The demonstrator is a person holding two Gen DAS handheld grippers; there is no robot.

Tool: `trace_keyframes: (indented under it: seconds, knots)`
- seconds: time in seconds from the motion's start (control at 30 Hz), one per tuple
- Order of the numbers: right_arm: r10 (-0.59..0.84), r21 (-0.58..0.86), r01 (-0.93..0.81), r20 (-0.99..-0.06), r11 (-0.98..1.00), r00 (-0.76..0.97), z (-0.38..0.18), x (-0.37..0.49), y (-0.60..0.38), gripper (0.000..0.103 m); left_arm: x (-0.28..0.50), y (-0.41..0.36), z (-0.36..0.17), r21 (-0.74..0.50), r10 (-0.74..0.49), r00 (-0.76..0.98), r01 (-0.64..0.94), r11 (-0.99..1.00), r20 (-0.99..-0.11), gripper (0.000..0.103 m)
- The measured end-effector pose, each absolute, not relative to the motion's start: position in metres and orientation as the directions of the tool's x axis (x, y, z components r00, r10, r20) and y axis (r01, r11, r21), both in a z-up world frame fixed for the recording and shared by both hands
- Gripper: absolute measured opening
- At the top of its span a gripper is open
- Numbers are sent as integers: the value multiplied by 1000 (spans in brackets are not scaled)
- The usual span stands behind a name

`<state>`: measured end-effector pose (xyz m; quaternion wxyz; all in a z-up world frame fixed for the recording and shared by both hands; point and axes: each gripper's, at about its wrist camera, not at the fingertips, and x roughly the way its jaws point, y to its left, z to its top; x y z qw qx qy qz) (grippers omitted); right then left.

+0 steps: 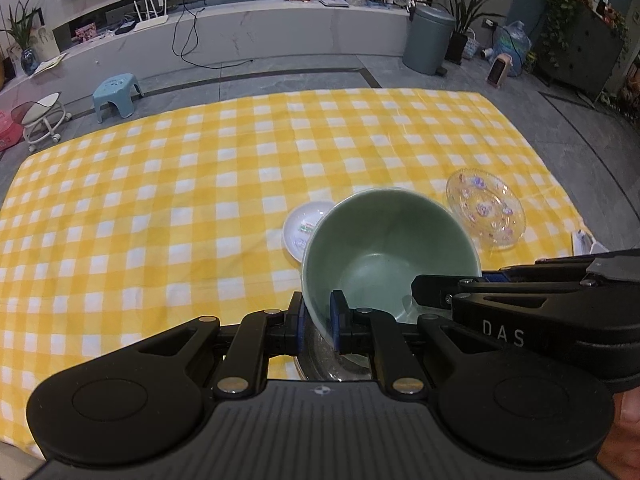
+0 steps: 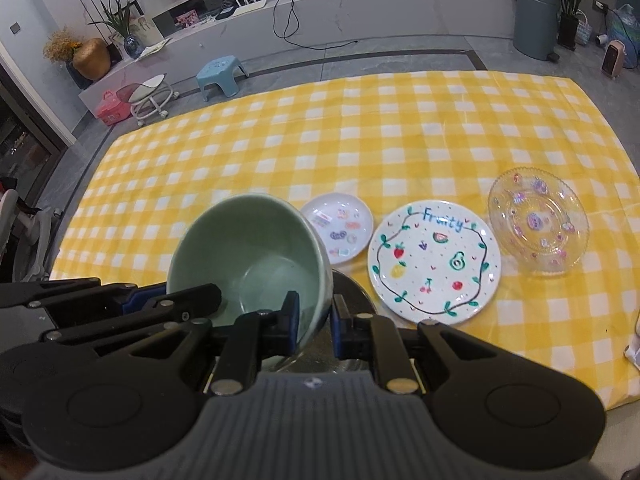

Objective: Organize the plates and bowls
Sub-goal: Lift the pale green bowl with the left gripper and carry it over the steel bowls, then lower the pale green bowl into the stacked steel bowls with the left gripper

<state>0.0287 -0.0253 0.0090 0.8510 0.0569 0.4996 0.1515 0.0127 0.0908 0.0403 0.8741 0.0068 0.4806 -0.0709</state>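
Note:
A pale green bowl [image 1: 384, 248] is held tilted by both grippers, just above a clear glass dish [image 1: 340, 364] on the yellow checked cloth [image 1: 160, 200]. My left gripper [image 1: 316, 320] is shut on the bowl's near left rim. My right gripper [image 2: 314, 320] is shut on the bowl's [image 2: 248, 248] right rim. The glass dish also shows in the right wrist view [image 2: 352, 292]. A small white saucer [image 2: 340, 228], a white "Fruity" plate [image 2: 434, 264] and a clear patterned glass plate [image 2: 538, 220] lie in a row behind and to the right.
The cloth's far half is bare cloth. A blue stool [image 2: 220, 74], a wheeled stool [image 2: 150, 96] and a grey bin [image 2: 534, 20] stand on the floor beyond it. The cloth's right edge [image 2: 624, 184] is near the glass plate.

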Motion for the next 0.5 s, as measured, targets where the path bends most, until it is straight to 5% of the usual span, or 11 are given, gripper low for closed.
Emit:
trace_keyframes:
  seconds: [0.5]
  knots:
    - [294, 232, -197, -867, 953, 402, -24, 29, -22, 14, 9, 93, 11, -67, -121, 478, 128, 989, -870, 14]
